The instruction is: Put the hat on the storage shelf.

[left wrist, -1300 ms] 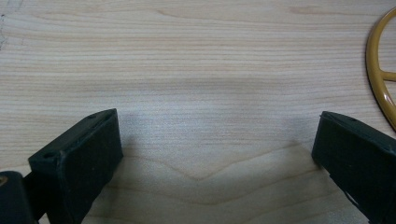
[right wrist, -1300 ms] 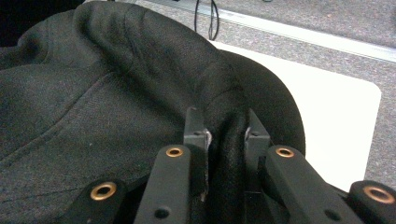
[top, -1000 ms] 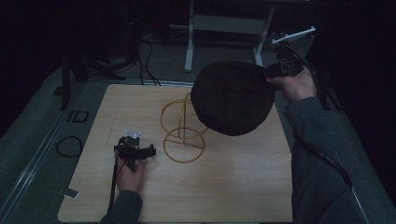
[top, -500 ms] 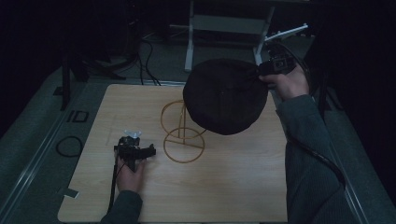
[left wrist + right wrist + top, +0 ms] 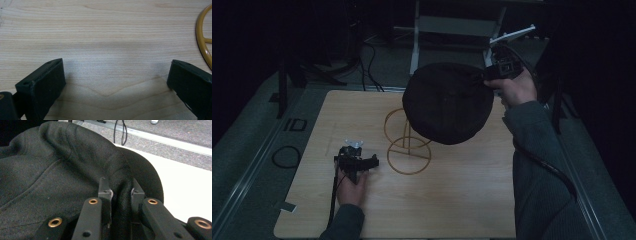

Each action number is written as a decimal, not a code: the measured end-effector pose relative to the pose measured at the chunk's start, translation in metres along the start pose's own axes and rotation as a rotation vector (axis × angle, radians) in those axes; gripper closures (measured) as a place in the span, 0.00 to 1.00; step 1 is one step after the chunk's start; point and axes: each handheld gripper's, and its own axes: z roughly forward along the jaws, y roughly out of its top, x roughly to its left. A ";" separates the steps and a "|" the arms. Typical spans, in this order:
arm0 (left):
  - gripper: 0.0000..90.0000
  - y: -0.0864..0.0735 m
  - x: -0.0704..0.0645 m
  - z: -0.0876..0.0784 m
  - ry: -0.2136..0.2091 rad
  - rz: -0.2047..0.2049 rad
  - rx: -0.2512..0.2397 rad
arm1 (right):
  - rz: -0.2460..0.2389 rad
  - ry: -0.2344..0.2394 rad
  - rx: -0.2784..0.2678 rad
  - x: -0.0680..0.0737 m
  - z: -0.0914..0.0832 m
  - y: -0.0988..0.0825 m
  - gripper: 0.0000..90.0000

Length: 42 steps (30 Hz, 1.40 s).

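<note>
A black cloth hat (image 5: 447, 102) hangs in the air over the wooden table (image 5: 462, 200), above a yellow wire stand (image 5: 404, 145) whose ring base rests on the wood. My right gripper (image 5: 486, 80) is shut on the hat's edge at the far right. In the right gripper view the hat (image 5: 57, 170) has a fold of its fabric pinched between the two black jaws of that gripper (image 5: 120, 192). My left gripper (image 5: 357, 162) rests on the table left of the stand. In its own view the left gripper (image 5: 115, 77) stands open over bare wood, with the stand's ring (image 5: 203, 37) at the right edge.
Beyond the table's far edge lie cables (image 5: 372, 55) on a grey floor and a metal frame (image 5: 452, 25). A cable loop (image 5: 287, 156) lies left of the table. A sleeved forearm (image 5: 537, 170) reaches along the table's right side.
The right hand has carried the hat leftward and a little further over the stand. The left gripper has stayed where it was.
</note>
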 end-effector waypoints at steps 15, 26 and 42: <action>0.01 0.000 0.000 0.000 0.000 0.001 0.001 | -0.013 0.022 0.004 0.017 0.014 0.006 0.86; 0.01 0.000 0.000 0.000 0.001 0.001 -0.001 | -0.015 0.033 0.003 0.027 0.023 0.010 0.86; 0.01 0.000 0.000 0.000 -0.001 0.001 0.001 | -0.023 0.030 0.024 0.036 0.038 0.011 0.85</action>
